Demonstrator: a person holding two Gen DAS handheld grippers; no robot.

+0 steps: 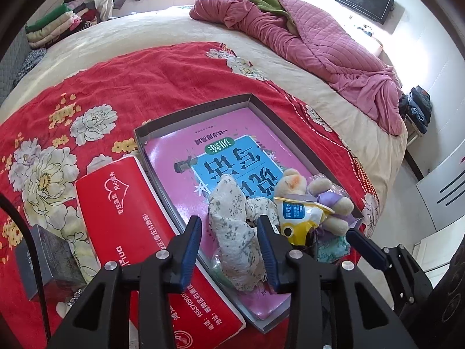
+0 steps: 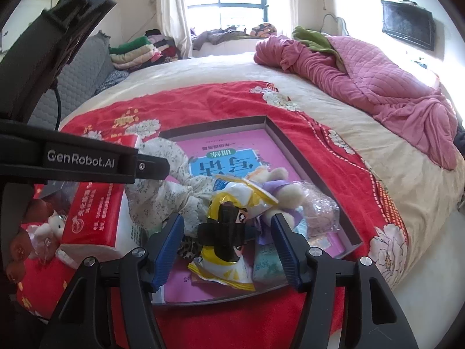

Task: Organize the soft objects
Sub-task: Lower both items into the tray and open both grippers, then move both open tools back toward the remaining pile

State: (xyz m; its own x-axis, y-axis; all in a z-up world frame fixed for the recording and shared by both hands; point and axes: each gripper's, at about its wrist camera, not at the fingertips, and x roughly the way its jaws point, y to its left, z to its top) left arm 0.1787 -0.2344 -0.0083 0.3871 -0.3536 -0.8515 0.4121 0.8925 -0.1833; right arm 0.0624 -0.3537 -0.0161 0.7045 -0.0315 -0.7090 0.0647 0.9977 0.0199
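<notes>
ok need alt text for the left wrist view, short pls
Two blue-padded fingers stand open around a crumpled floral cloth lying in a shallow grey box on a red flowered bedspread. The box also holds a pink book, a small teddy bear and a yellow snack packet; a red tissue pack lies beside it.

Centre of the left wrist view: shallow grey cardboard tray (image 1: pixel 255 99) on red flowered bedspread (image 1: pixel 130 87), holding pink-covered book (image 1: pixel 186 180). On the book, lower right: pale flowered cloth roll (image 1: pixel 232 226), beige plush bear (image 1: pixel 293 180), yellow-and-white snack packet (image 1: pixel 302 218). Left of tray, touching: red tissue pack (image 1: pixel 128 221). Upper right: pink quilted blanket (image 1: pixel 319 37).
</notes>
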